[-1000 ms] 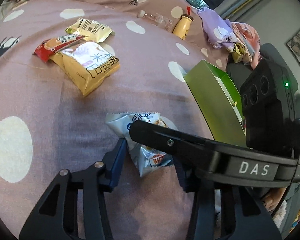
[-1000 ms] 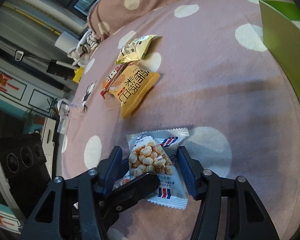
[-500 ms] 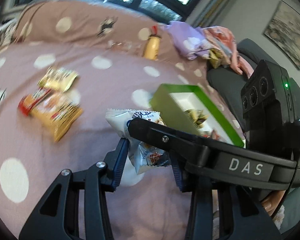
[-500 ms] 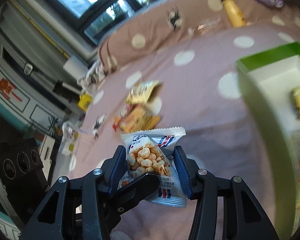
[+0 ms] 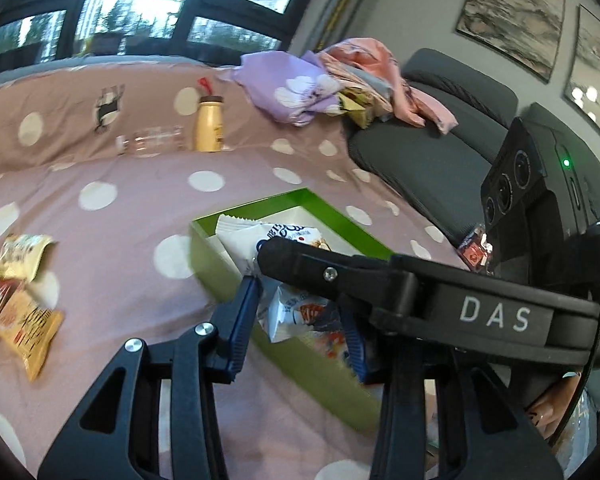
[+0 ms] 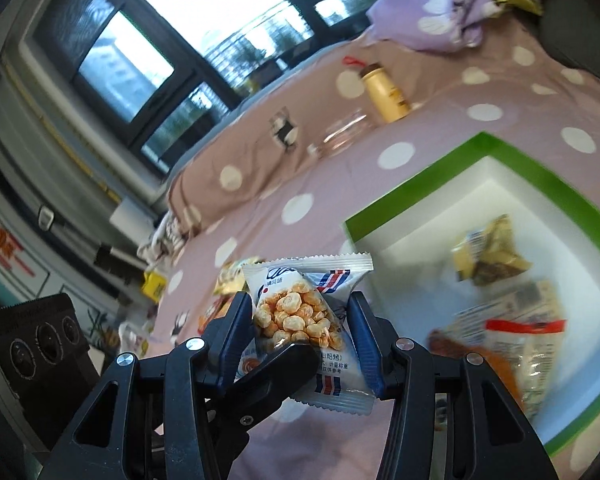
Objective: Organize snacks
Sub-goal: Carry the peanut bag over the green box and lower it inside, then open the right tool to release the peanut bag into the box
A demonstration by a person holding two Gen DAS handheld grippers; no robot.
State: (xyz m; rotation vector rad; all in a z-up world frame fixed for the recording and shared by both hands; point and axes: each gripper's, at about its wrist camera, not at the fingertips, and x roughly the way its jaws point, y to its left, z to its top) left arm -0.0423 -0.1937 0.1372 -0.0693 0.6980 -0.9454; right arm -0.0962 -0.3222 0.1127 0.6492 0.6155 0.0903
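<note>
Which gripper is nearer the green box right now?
Right, probably. The right gripper sits beside the green box's near corner, with the box spreading to its right. The left gripper is on its other side, farther off. Both jaws grip one snack packet.

1. Your left gripper is matte black plastic with triangular cut-outs in each arm; its fingers carry ribbed dark-blue pads.
2. Silver screws sit at the finger pivots, with another on the black bar crossing toward 3 o'clock.
3. That bar bears white "DAS" lettering.
4. The black module at 2 o'clock has three round lenses, a lit green LED and a thin black cable.
5. Your right gripper matches: black frame, blue ribbed pads, silver screws.
6. Your bare skin shows at 4 o'clock.
</note>
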